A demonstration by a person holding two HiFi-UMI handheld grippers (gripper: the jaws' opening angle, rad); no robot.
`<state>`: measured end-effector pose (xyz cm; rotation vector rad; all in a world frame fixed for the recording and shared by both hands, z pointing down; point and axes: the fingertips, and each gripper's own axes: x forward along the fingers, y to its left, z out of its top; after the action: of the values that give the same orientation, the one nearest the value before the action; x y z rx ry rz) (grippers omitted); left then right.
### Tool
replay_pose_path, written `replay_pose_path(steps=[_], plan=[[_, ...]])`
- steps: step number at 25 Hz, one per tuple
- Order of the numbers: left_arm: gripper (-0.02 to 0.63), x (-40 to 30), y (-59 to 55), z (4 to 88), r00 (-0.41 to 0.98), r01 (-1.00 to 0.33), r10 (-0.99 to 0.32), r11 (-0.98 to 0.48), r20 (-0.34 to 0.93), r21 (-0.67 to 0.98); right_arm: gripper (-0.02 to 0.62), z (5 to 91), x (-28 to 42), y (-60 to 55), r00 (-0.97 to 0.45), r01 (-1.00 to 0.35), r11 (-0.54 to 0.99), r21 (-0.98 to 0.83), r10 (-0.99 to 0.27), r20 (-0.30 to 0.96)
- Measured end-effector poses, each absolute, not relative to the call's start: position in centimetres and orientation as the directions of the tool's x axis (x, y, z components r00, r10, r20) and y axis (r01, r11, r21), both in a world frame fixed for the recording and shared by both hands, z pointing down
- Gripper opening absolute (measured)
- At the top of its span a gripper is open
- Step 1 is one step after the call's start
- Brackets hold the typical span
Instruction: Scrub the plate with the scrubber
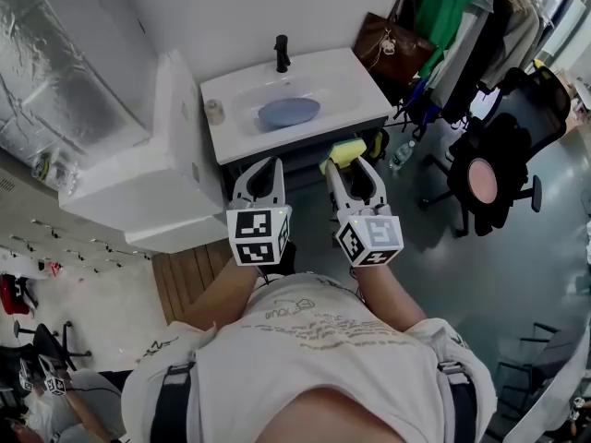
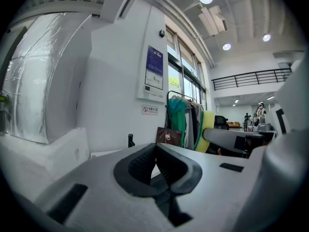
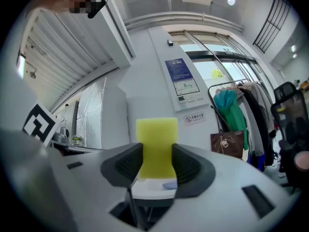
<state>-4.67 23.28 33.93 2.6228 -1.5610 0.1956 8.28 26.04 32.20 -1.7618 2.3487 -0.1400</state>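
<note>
From the head view, the plate (image 1: 288, 112) lies in the sink (image 1: 360, 90), straight ahead between my grippers. In the left gripper view, my left gripper (image 2: 157, 151) is pinched together and empty. In the right gripper view, my right gripper (image 3: 156, 166) clamps the scrubber (image 3: 156, 144) upright, with the plate beyond and below it.

Lower sides of the scrubber (image 3: 156, 144) behind the fingers (image 3: 190, 166) of the right gripper (image 3: 157, 151); plate (image 3: 169, 184) only a sliver below.

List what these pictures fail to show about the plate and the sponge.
- Plate: head view, too small to tell clean from dirty; right gripper view, mostly hidden behind the right tongs.
- Sponge: lower part covered by those tongs.
- Wall sign: print too small in both gripper views.
</note>
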Motion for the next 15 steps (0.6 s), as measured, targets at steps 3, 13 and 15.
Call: replay_pose_path(steps=[3,13,15], plan=[[0.023,-4.4,21.7,34.3,0.472,-0.878,-0.868,-0.478,0.154,0.003,0.193,32.5,8.5,24.3,-0.273,-0.937,0.289,-0.195,-0.956,-0.103],[0.023,-4.3,13.3,35.3,0.465,-0.881,-0.87,-0.473,0.162,-0.009,0.195,33.0,8.8,16.2,-0.267,-0.941,0.283,-0.185,-0.958,-0.108],[0.023,-4.2,11.2,35.1,0.47,-0.878,-0.868,-0.479,0.162,-0.016,0.195,32.9,8.8,14.3,-0.264,-0.942,0.281,-0.184,-0.958,-0.111]])
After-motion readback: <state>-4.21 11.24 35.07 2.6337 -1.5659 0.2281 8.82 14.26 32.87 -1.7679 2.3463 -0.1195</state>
